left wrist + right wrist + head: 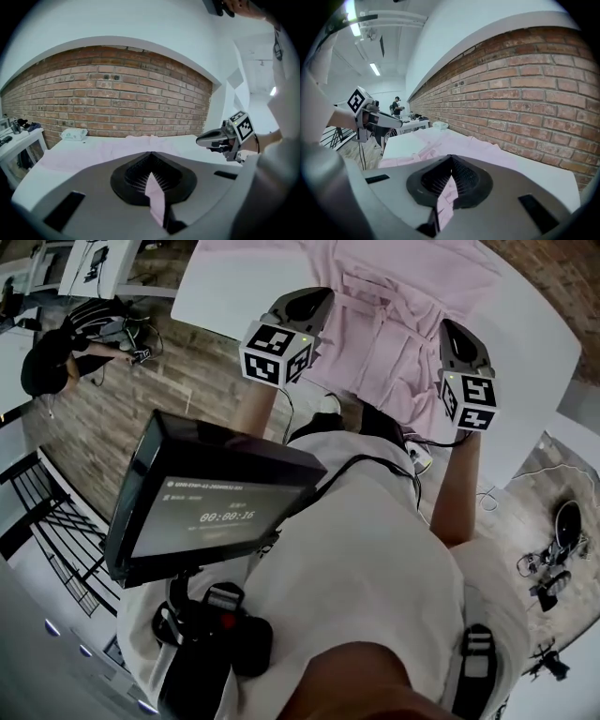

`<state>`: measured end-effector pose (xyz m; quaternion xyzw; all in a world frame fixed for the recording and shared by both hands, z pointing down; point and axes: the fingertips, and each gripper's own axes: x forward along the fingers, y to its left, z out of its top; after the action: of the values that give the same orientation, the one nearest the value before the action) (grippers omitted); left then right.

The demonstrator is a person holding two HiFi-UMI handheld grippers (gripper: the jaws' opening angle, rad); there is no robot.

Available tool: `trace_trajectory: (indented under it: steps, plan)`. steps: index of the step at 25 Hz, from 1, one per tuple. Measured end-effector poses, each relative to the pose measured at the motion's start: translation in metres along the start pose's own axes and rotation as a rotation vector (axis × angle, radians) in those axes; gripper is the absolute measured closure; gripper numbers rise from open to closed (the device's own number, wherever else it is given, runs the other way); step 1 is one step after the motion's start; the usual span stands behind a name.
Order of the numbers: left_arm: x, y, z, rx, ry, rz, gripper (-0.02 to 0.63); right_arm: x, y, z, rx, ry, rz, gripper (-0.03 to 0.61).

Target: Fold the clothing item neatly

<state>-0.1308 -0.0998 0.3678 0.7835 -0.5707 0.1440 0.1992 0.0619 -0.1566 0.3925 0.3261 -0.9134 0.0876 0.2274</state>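
The left gripper and the right gripper each have their black, ribbed fingers pressed together on a thin fold of the pink garment, a soft, creased cloth with narrow bands and pleats. The rest of it lies spread over the smooth white worktop with its rounded corners, in front of a rough red brick wall.

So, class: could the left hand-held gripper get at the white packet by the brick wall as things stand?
Probably not yet. The left hand-held gripper is shut on the pink garment, so it would have to let go first. Nothing else shows in the way to the white packet.
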Motion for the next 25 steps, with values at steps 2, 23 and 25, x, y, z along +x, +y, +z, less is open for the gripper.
trace_trajectory:
  steps: [2,23,25]
  plan:
    - [-0.017,-0.010,-0.004,0.014,-0.002,-0.021,0.612,-0.019,0.008,-0.002,-0.003,-0.001,-0.031,0.574]
    - [-0.223,0.062,-0.091,-0.083,-0.070,0.217,0.612,-0.023,0.202,0.060,-0.101,-0.056,0.149,0.574]
    - [-0.233,0.074,-0.100,-0.100,-0.079,0.255,0.612,-0.010,0.217,0.059,-0.119,-0.051,0.180,0.574]
